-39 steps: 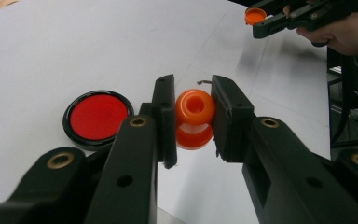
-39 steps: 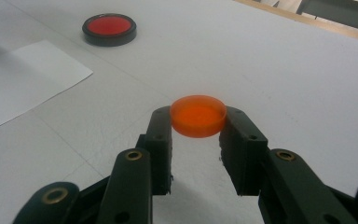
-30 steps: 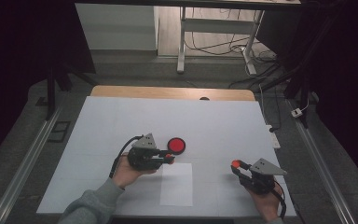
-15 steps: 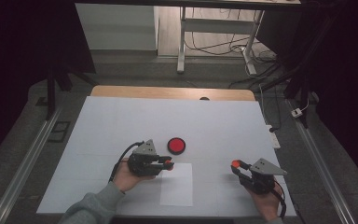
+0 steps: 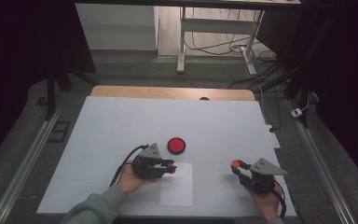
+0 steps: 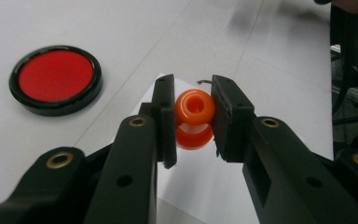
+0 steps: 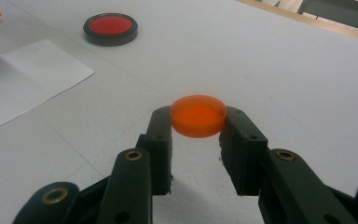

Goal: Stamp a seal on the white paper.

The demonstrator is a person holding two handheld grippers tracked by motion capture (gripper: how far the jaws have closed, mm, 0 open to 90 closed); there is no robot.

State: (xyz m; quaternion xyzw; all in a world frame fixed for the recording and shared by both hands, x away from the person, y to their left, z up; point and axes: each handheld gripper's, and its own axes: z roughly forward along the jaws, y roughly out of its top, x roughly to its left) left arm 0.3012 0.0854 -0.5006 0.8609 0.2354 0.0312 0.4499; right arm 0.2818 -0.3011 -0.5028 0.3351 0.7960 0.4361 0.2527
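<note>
The left hand-held gripper (image 5: 170,166) is clamped on a small orange spool-shaped piece (image 6: 194,119), its jaws pressing it from both sides. Only the piece's rounded top with a hole and a flange below show in the left gripper view; the rest sits behind the jaws, and from the high view it is no more than an orange speck at the gripper's tip. It hangs over the upper left corner of a white sheet of paper (image 5: 177,185) lying flat on the tabletop (image 5: 214,121).

The right hand-held gripper (image 5: 236,165) is closed on a flat orange disc (image 7: 198,115), gripped by its rim and held level just above the surface. Whether the disc touches the tabletop is hard to tell from here.

A round black dish with a red centre (image 5: 176,145) rests on the tabletop just beyond the left gripper, apart from the paper. What the red part is made of I cannot make out.

The person's forearms are cut off by the bottom edge of the high view; a grey sleeve (image 5: 98,209) covers the left one.

The tabletop is white with faint grid lines, with a strip of bare wood (image 5: 172,93) along its far edge. Metal rails run down each side. Beyond, the room is dim: a white table leg frame (image 5: 182,42), loose cables on the floor (image 5: 214,44), dark shapes at both sides.
</note>
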